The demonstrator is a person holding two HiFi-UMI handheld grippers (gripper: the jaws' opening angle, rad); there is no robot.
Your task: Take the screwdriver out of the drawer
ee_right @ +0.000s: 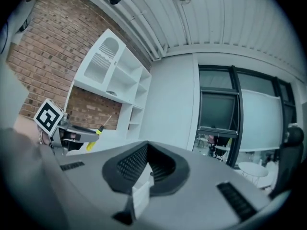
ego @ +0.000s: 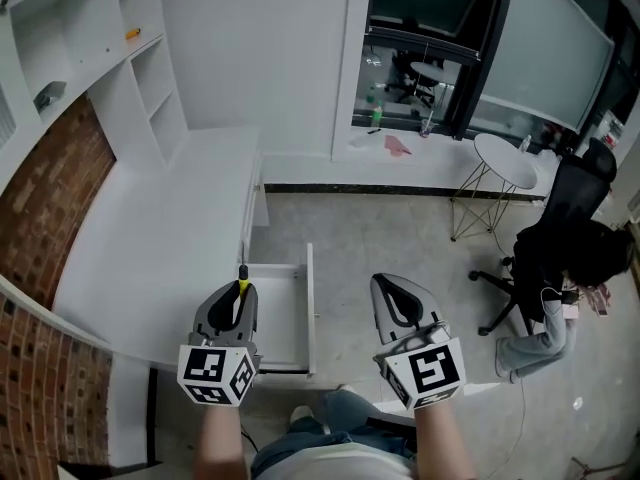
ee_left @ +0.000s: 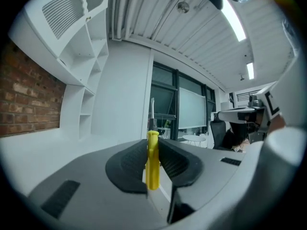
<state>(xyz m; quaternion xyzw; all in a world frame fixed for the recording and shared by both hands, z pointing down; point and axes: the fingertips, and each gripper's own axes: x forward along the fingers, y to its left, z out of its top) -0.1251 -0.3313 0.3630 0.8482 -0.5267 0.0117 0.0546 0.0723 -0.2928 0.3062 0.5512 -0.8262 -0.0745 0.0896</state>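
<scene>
The screwdriver [ego: 241, 289] has a yellow handle and a thin metal shaft. My left gripper [ego: 238, 292] is shut on the handle and holds it up above the open white drawer [ego: 285, 313]. In the left gripper view the handle [ee_left: 152, 159] stands upright between the pads [ee_left: 125, 166], with the shaft pointing up past them. My right gripper [ego: 392, 286] hovers beside it to the right, jaws together and empty. The right gripper view shows its own bare pads [ee_right: 132, 164], and at far left the left gripper's cube [ee_right: 48, 116] and the screwdriver [ee_right: 91, 142].
The drawer juts from a white desk [ego: 160, 238] set against a brick wall [ego: 50, 188], with white shelves [ego: 130, 78] above. A person [ego: 560, 278] sits on an office chair at the right. A small round table [ego: 505, 163] stands by the window.
</scene>
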